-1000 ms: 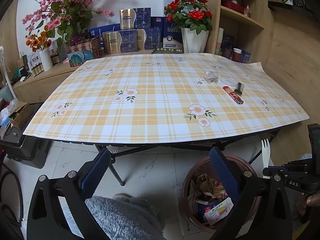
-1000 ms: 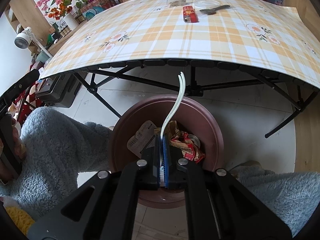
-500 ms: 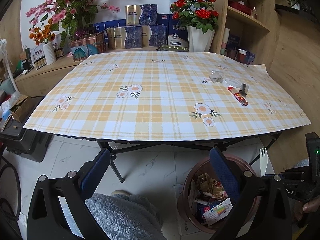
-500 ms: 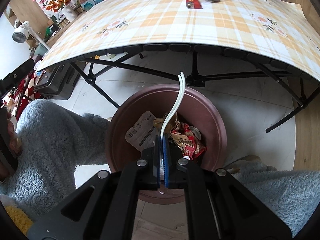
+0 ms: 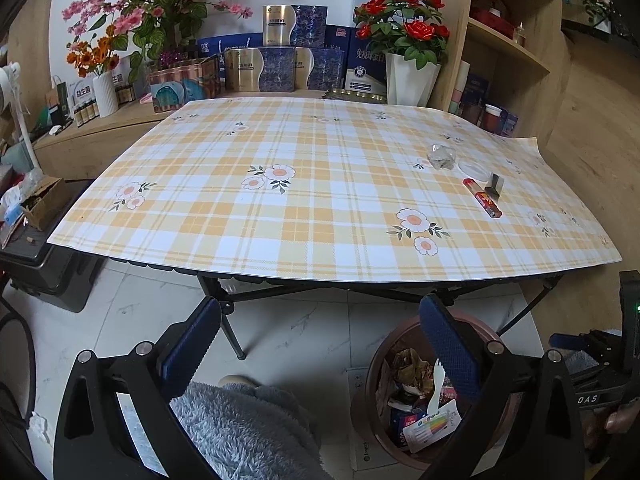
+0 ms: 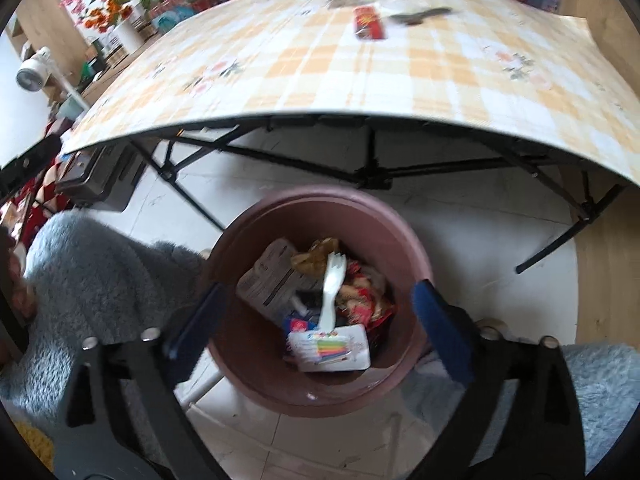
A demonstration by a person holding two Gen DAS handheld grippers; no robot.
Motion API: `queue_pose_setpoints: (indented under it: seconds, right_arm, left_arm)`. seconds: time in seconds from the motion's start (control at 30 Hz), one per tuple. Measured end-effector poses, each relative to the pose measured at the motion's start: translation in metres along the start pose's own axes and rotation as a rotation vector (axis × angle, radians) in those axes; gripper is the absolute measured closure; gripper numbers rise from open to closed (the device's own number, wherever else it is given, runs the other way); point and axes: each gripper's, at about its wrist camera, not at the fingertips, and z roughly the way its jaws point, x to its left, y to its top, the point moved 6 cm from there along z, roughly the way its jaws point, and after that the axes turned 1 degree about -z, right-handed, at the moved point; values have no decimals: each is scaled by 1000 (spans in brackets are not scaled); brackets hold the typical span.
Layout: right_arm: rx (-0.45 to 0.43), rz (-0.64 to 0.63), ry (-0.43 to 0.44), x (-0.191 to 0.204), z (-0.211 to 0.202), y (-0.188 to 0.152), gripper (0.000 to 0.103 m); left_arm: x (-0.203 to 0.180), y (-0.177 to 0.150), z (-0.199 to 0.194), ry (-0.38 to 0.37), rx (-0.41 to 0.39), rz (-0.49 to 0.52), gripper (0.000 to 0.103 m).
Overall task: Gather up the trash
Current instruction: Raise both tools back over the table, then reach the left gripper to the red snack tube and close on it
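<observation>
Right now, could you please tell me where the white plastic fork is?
The white plastic fork lies inside the brown bin on the floor, on top of the wrappers, beside a white card.

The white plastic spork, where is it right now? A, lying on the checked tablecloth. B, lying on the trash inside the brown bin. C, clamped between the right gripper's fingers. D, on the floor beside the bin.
B: the white plastic spork lies loose on the wrappers inside the brown bin, and the right gripper has its jaws opening wide above it with nothing between them.
</observation>
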Motion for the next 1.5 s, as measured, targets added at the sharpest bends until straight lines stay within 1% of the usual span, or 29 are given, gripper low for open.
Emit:
queue_pose_setpoints:
  seconds: [0.03, 0.17, 0.33, 0.47, 0.6, 0.7, 0.77, 0.87, 0.93, 1.0, 1.07, 1.1, 1.17, 1.23, 1.27, 1.33, 1.43, 1.5]
  right_arm:
    - [-17, 15, -16, -5, -4, 3, 6]
    - [-65, 66, -11, -16, -15, 11, 6]
    - [-158, 96, -8, -32, -37, 28, 6]
    - [-217, 128, -23, -51, -51, 43, 6]
    - [-305, 119, -26, -70, -63, 53, 6]
    - [-368, 108, -66, -84, -71, 61, 6]
    - [-396, 121, -70, -94, -73, 66, 6]
    - [-441, 180, -124, -111, -74, 68, 6]
    - [-470, 208, -96, -117, -72, 68, 6]
    - [-461, 226, -91, -120, -69, 69, 6]
    - [-463, 232, -141, -122, -68, 72, 6]
    - [-465, 239, -147, -124, -67, 74, 6]
    - [-454, 255, -121, -125, -63, 73, 6]
    - [-449, 263, -115, -126, -61, 73, 6]
    - [-451, 258, -118, -125, -61, 74, 6]
    - [-454, 247, -105, -123, -60, 74, 6]
    - [-448, 247, -76, -123, -58, 76, 6]
    - [-440, 260, -45, -126, -56, 76, 6]
  left_arm:
    - [1, 0, 0, 1, 1, -3, 6]
    - [2, 0, 1, 4, 7, -12, 6]
    - [3, 0, 3, 10, 16, -16, 6]
    - [5, 0, 6, 43, 27, -22, 6]
    - [1, 5, 11, 60, 42, -9, 6]
    - [-9, 12, 14, 42, 40, 7, 6]
    - [-21, 18, 18, 21, 43, 24, 6]
    - [-53, 31, 31, -35, 72, 55, 6]
    - [-74, 39, 39, -68, 81, 67, 6]
    - [-101, 47, 50, -106, 91, 93, 6]
    - [-127, 55, 60, -135, 99, 128, 8]
    - [-142, 59, 66, -153, 102, 150, 11]
    - [-166, 67, 78, -183, 113, 177, 16]
    - [-186, 74, 95, -213, 136, 184, 28]
    - [-197, 77, 105, -226, 150, 185, 30]
    - [-208, 83, 119, -235, 163, 182, 44]
    - [-221, 91, 142, -247, 194, 148, 52]
    - [-229, 95, 155, -238, 205, 152, 55]
